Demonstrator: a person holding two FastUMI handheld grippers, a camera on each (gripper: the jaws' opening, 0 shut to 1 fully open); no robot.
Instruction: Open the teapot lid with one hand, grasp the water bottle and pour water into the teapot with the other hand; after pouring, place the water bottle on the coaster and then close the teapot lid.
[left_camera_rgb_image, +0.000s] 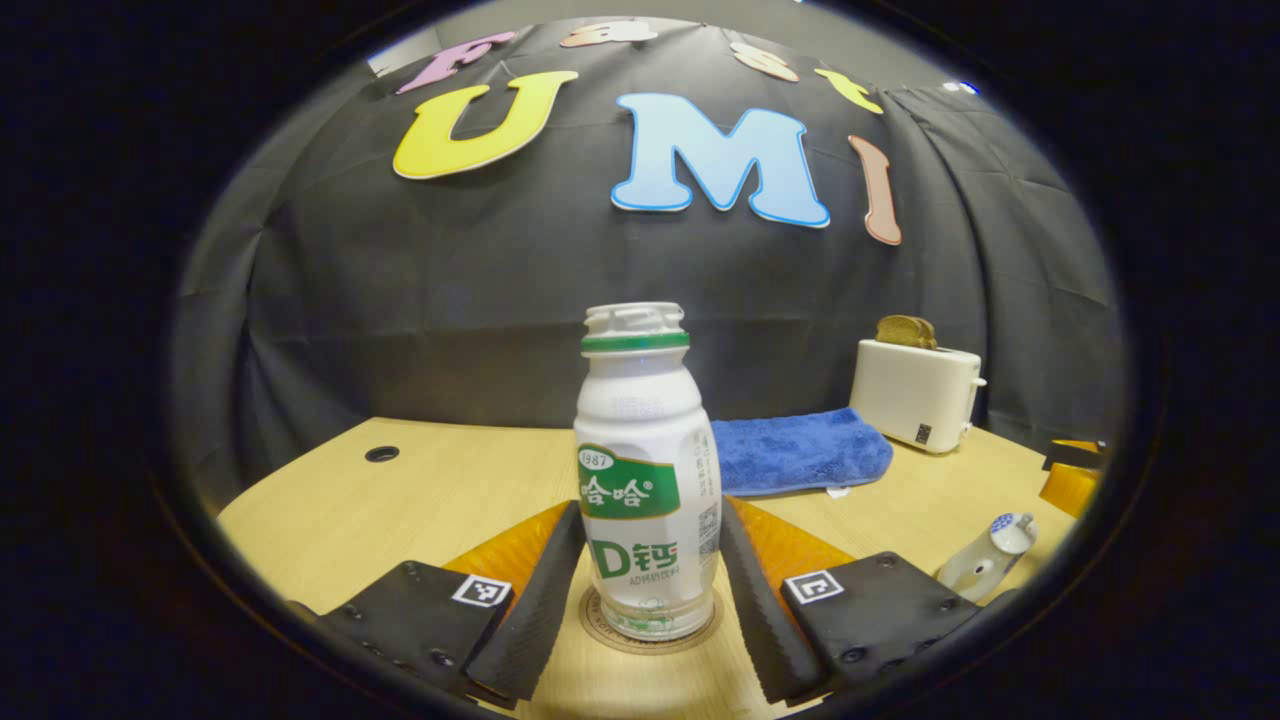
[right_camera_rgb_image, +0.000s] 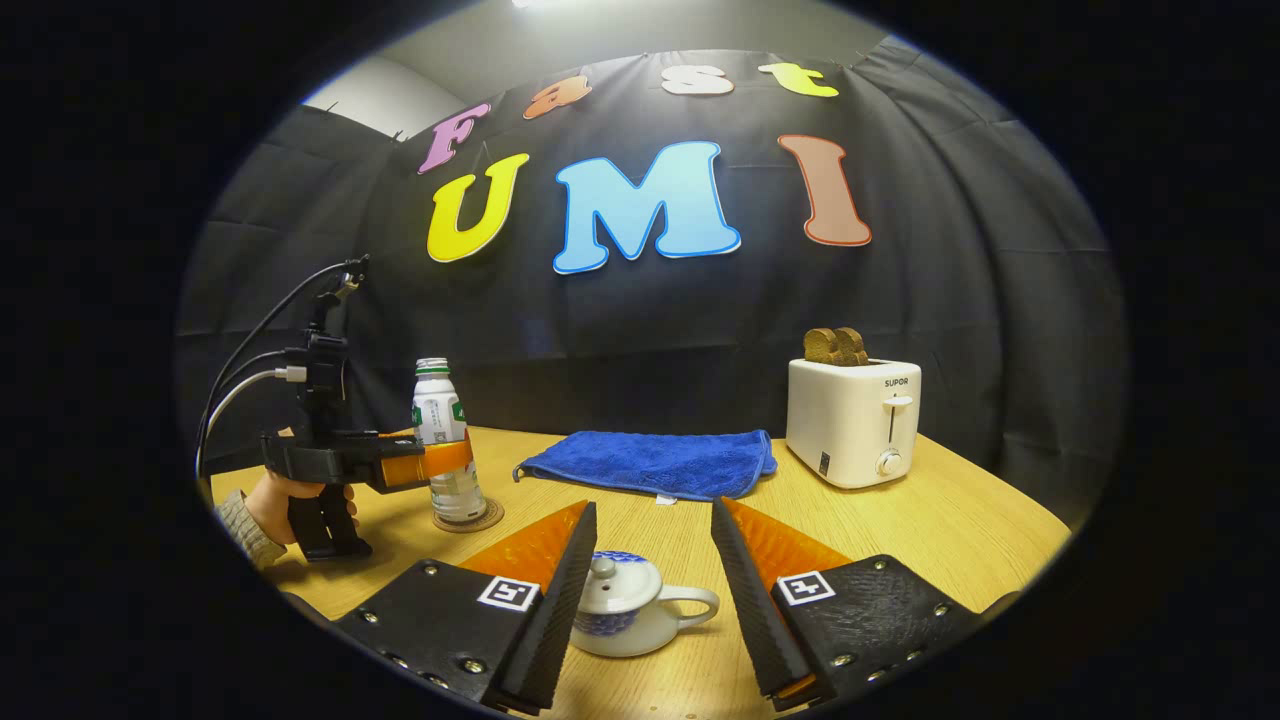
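Left gripper (right_camera_rgb_image: 455, 455): black frame, orange finger mounts, grey and black cables looping from its top at 12 o'clock; knitted grey sleeve cuff (right_camera_rgb_image: 238, 525) (ribbed). Black screwed plates carry square markers.

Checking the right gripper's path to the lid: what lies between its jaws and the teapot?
Nothing: in the right gripper view the teapot, lid on, sits on bare table between the open jaws of the right gripper.
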